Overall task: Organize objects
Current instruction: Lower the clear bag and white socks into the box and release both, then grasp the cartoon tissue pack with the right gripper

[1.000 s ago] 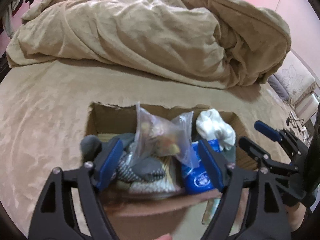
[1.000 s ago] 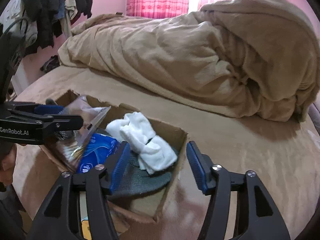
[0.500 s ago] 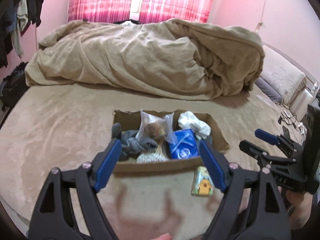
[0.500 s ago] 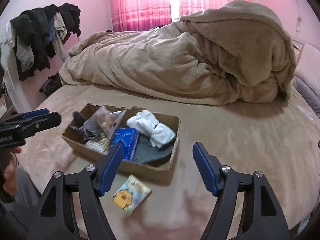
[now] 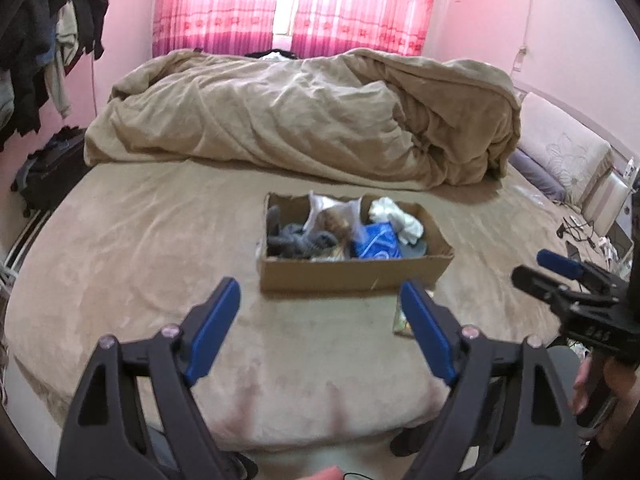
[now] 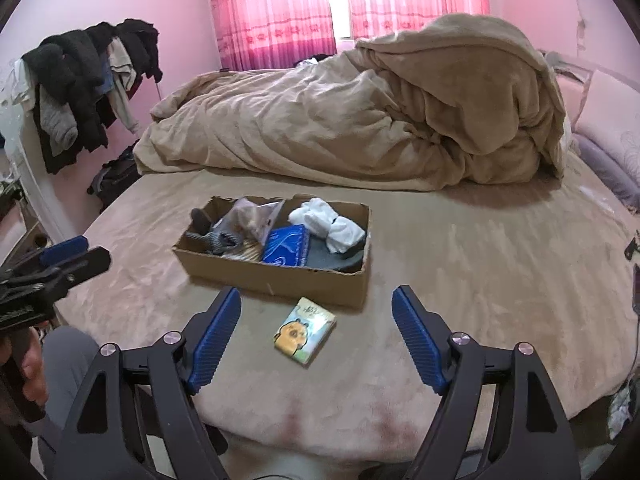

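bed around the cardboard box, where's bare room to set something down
Bare tan bedsheet lies right of the brown cardboard box, left of it toward the bed edge, and between box and heaped tan duvet. The box itself is packed; the small yellow cartoon packet occupies the spot by its near wall.

bare bed [image 6: 460, 280] ahead, cardboard box [image 6: 280, 276] beyond, heaped duvet [image 6: 360, 128]

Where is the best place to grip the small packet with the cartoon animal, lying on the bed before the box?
Probably across its two long edges, coming down from above with the right tongs. The packet lies flat, apart from the cardboard box, with both long edges free.
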